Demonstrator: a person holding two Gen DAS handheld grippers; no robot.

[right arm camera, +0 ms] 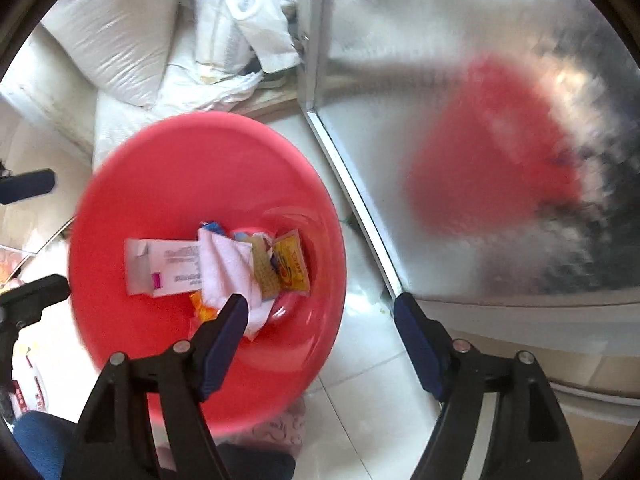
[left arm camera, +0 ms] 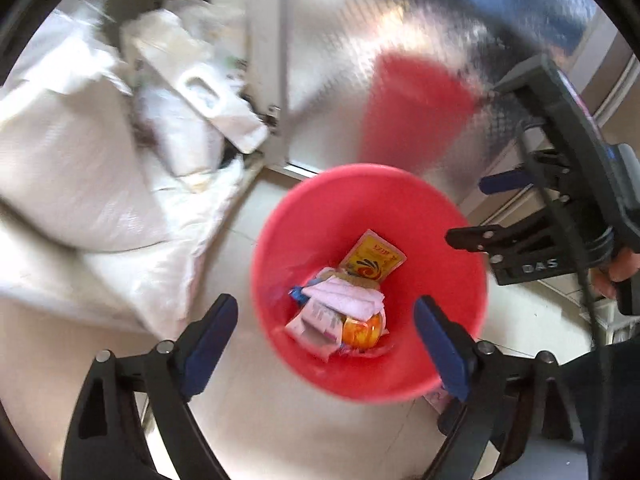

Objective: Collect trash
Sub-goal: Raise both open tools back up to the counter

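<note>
While the left wrist view catches the right gripper [left arm camera: 472,210] and the hand [left arm camera: 618,272] holding it, the right view alone shows a white carton [right arm camera: 160,266] lying flat. One red bin [left arm camera: 368,280] stands on the tiled floor [left arm camera: 248,420], holding two yellow sachets [right arm camera: 292,266], a tissue [right arm camera: 230,268] and other wrappers. The left gripper [left arm camera: 326,346] hovers above the bin with its jaws spread wide and empty; the right gripper's jaws are likewise parted, gripping nothing.

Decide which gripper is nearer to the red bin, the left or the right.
Hard to call. Left gripper hangs open above the red bin, fingers astride its mouth. Right gripper, also open, sits over its right rim, one finger inside the mouth.
</note>
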